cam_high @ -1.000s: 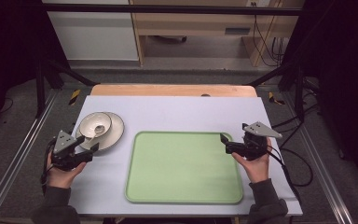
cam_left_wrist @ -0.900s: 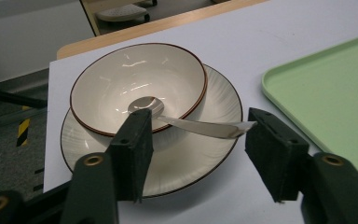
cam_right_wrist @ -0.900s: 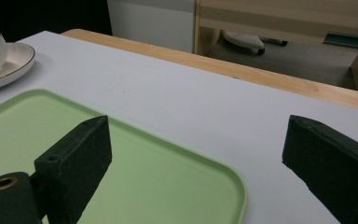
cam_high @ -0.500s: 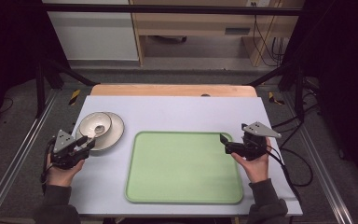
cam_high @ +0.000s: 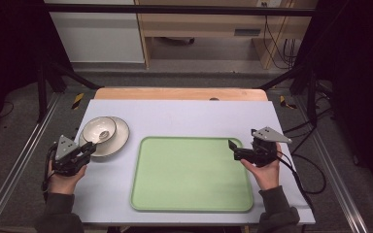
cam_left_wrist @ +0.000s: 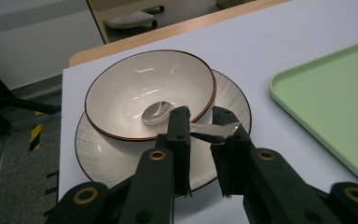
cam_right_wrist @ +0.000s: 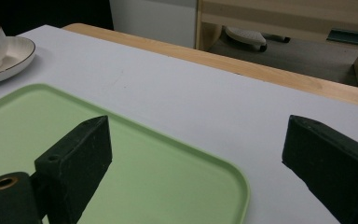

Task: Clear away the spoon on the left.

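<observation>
A white bowl (cam_high: 98, 129) with a dark rim sits on a white plate (cam_high: 120, 141) at the table's left. A metal spoon (cam_left_wrist: 157, 112) lies in the bowl, and its handle (cam_left_wrist: 214, 132) sticks out over the near rim. My left gripper (cam_high: 90, 148) is at that rim. Its jaws (cam_left_wrist: 200, 122) have just been closing and now stand narrow, with the handle between them touching both. My right gripper (cam_high: 234, 149) hovers open over the right edge of the green tray (cam_high: 189, 189), with nothing between its jaws (cam_right_wrist: 196, 135).
The green tray (cam_right_wrist: 121, 186) lies flat in the middle of the white table top (cam_high: 184, 116). A wooden strip (cam_high: 179, 93) runs along the far edge. Dark frame posts and cables (cam_high: 306, 160) stand off the table's right side.
The left gripper's jaws have drawn together at the bowl's near rim. Both hands have stayed in place, and the right gripper looks the same.
</observation>
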Available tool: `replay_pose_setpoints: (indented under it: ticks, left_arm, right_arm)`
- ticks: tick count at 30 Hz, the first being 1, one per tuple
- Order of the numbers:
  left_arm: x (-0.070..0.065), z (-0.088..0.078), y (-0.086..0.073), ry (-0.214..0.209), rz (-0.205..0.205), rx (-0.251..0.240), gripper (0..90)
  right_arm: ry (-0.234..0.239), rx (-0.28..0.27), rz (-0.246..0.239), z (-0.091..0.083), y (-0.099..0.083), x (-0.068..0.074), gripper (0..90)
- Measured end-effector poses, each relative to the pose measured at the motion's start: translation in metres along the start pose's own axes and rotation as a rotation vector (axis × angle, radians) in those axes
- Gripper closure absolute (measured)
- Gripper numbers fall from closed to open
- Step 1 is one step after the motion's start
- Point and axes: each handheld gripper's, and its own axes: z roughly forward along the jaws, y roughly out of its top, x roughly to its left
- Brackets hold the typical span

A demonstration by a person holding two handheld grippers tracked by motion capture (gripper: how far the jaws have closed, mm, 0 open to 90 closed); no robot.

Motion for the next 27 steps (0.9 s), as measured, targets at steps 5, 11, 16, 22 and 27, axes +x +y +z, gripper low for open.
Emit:
replay_pose_setpoints:
  ticks: [5,11,16,22,27]
  left_arm:
    - [0.0004,-0.0016,0.0005,0.011,-0.003,-0.001,81.4]
    - [0.0004,-0.0031,0.001,0.023,-0.002,-0.004,84.1]
    - [0.001,-0.0046,0.0012,0.033,-0.008,-0.005,87.3]
    - [0.0005,-0.0053,0.0018,0.031,-0.004,-0.003,88.6]
    - [-0.0006,-0.0061,0.0024,0.03,-0.001,-0.004,88.8]
  right_arm:
    - [-0.001,0.005,0.001,0.0005,-0.0002,0.0002,8.3]
    - [0.001,0.005,-0.005,0.0006,-0.0003,0.0,8.3]
    - [0.0,0.006,-0.003,0.0009,-0.0003,0.0002,8.2]
    - [0.002,0.011,-0.003,0.001,-0.0004,0.0003,8.1]
    - [0.002,0.011,-0.004,0.001,-0.0004,0.0003,8.1]
